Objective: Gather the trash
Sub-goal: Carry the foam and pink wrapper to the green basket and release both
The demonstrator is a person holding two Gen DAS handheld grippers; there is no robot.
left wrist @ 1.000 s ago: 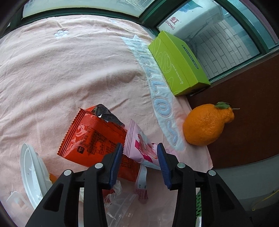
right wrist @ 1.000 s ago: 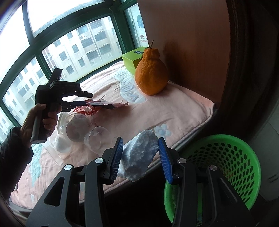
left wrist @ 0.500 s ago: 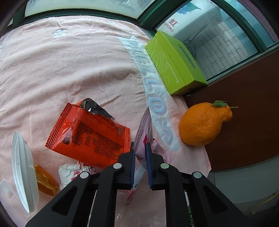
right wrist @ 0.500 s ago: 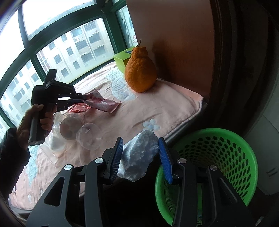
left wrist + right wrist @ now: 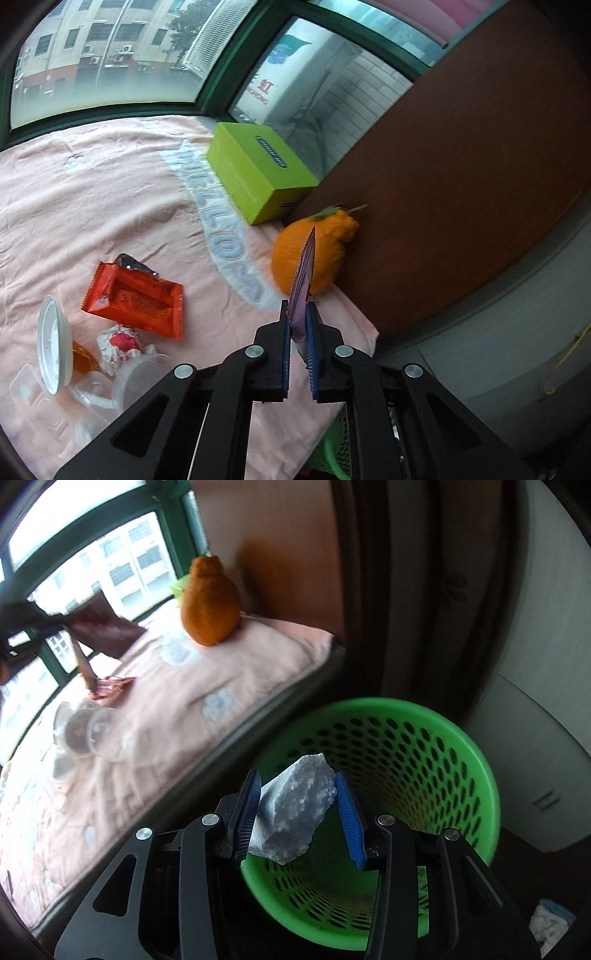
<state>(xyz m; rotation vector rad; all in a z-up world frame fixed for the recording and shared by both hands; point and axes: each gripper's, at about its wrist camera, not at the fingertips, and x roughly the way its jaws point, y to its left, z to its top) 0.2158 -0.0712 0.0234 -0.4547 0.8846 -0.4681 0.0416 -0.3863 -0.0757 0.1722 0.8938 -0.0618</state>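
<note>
My left gripper (image 5: 297, 314) is shut on a pink snack wrapper (image 5: 304, 273), seen edge-on and lifted above the pink blanket (image 5: 110, 206). The same wrapper (image 5: 107, 627) hangs blurred at the left of the right wrist view. On the blanket lie a red snack packet (image 5: 136, 299), a crumpled red-and-white wrapper (image 5: 118, 345), a white lid (image 5: 55, 350) and clear plastic cups (image 5: 129, 380). My right gripper (image 5: 297, 786) is shut on a white foam chunk (image 5: 295, 805), held over the mouth of the green perforated basket (image 5: 443, 760).
A large orange citrus fruit (image 5: 325, 254) and a lime-green tissue box (image 5: 258, 173) sit by the brown wall panel (image 5: 461, 166). Green window frames run behind the blanket. A white cabinet (image 5: 535, 701) stands right of the basket. The basket's rim (image 5: 332, 450) shows below the blanket's edge.
The left gripper closed on the pink wrapper and lifted it off the blanket toward the orange. The right gripper carried the foam chunk from the blanket's edge to above the green basket.
</note>
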